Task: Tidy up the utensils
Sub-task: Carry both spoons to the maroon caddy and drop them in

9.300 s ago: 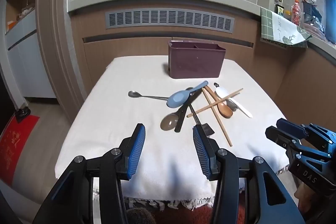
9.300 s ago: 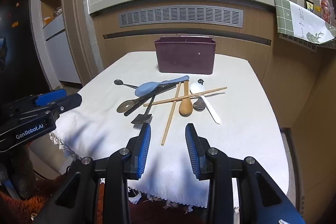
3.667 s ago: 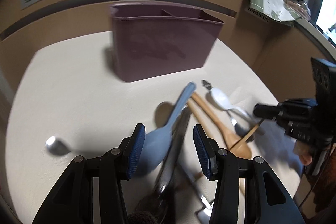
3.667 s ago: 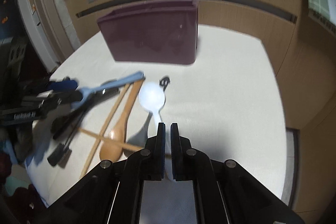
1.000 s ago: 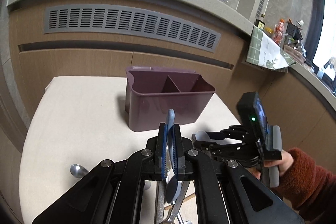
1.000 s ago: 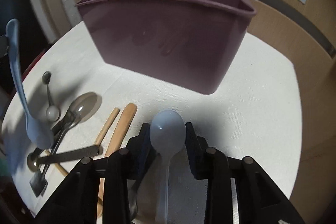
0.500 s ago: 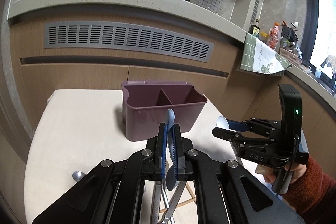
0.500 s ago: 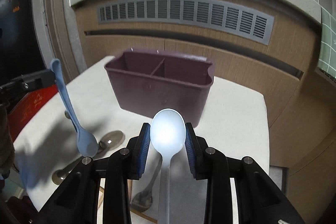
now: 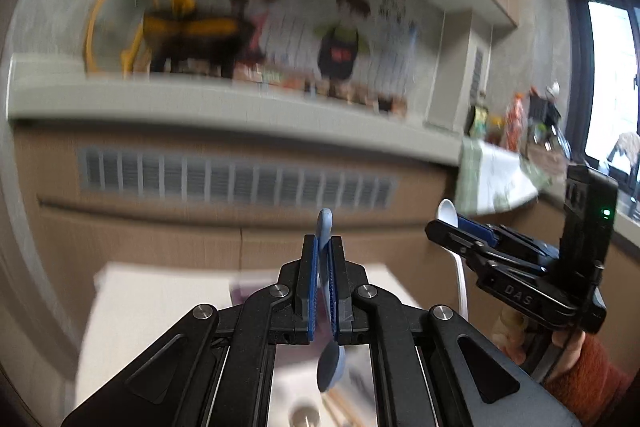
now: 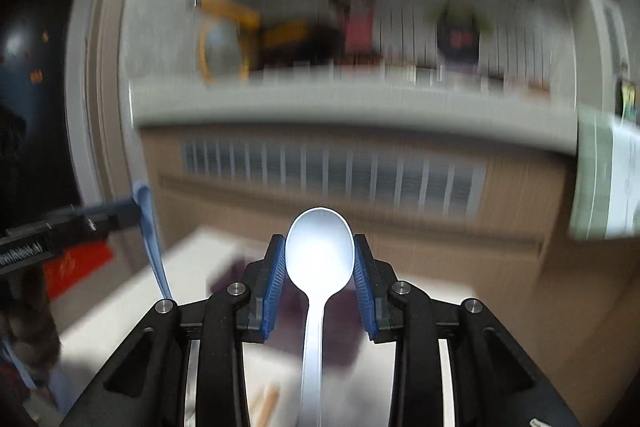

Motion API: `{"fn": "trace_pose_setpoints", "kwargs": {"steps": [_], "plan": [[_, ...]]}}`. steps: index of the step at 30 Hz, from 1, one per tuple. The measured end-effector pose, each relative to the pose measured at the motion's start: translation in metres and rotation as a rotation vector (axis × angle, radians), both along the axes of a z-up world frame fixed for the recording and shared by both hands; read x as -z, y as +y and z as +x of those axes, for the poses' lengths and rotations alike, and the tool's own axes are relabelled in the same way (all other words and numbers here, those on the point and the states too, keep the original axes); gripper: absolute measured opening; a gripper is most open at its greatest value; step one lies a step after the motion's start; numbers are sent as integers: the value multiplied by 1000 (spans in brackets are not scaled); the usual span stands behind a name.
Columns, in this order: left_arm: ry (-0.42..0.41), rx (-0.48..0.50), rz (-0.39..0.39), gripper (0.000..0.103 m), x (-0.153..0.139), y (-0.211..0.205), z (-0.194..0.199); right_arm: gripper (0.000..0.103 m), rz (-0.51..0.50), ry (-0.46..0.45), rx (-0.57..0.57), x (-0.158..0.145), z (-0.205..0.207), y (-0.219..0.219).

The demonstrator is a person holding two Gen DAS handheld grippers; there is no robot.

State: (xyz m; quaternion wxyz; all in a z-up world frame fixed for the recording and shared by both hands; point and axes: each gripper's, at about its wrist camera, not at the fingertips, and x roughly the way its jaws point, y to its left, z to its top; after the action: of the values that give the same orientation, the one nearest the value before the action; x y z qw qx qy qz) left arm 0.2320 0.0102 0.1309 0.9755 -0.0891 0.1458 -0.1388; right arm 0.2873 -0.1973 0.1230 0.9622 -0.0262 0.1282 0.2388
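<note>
1. Left gripper point(image 9: 324, 269) is clamping its pads point(image 9: 312, 291) flat on the handle of the blue spoon point(image 9: 330, 367); bowl hanging below, handle tip poking up past the fingertips.
2. Right gripper point(image 10: 320, 269) is pinching the white spoon point(image 10: 319, 255) by the sides of its bowl, jaws partly spread to bowl width; handle trailing down toward the camera.
3. Both spoons are riding in the air above the near part of the table point(image 10: 192, 259), well clear of the cloth.
4. The purple holder point(image 10: 224, 277) is sitting beyond the fingertips, mostly masked by them.
5. Judgement: for a clean drop, tip each spoon upright over a compartment and lower it inside before loosening. The bowl grip looks slippery.
6. Both views are smearing with motion; compartments unreadable, and the utensils on the cloth point(image 10: 266, 405) are cut off.
</note>
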Motion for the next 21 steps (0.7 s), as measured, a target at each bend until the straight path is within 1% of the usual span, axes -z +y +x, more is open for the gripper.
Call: {"fn": "trace_pose_setpoints", "kwargs": {"steps": [2, 4, 6, 10, 13, 14, 17, 19, 21], "plan": [[-14, -20, -22, 5, -8, 4, 17, 30, 56, 7, -10, -7, 19, 2], [-16, -40, -32, 5, -8, 8, 34, 30, 91, 30, -8, -2, 42, 5], [-1, -47, -48, 5, -3, 14, 53, 30, 107, 31, 17, 7, 61, 10], [49, -47, -71, 5, 18, 21, 83, 30, 130, 26, 32, 23, 87, 16], [79, -35, -92, 5, 37, 24, 98, 30, 121, 25, 27, 36, 100, 21], [90, -25, -101, 5, 43, 24, 101, 31, 110, 32, 28, 41, 103, 23], [134, 33, -150, 7, 62, 25, 110, 33, 80, 97, 22, 57, 112, 24], [149, 46, -178, 12, 69, 27, 111, 33, 78, 147, -7, 66, 113, 20], [138, 31, -179, 30, 67, 30, 103, 33, 69, 159, 15, 66, 105, 10]]}}
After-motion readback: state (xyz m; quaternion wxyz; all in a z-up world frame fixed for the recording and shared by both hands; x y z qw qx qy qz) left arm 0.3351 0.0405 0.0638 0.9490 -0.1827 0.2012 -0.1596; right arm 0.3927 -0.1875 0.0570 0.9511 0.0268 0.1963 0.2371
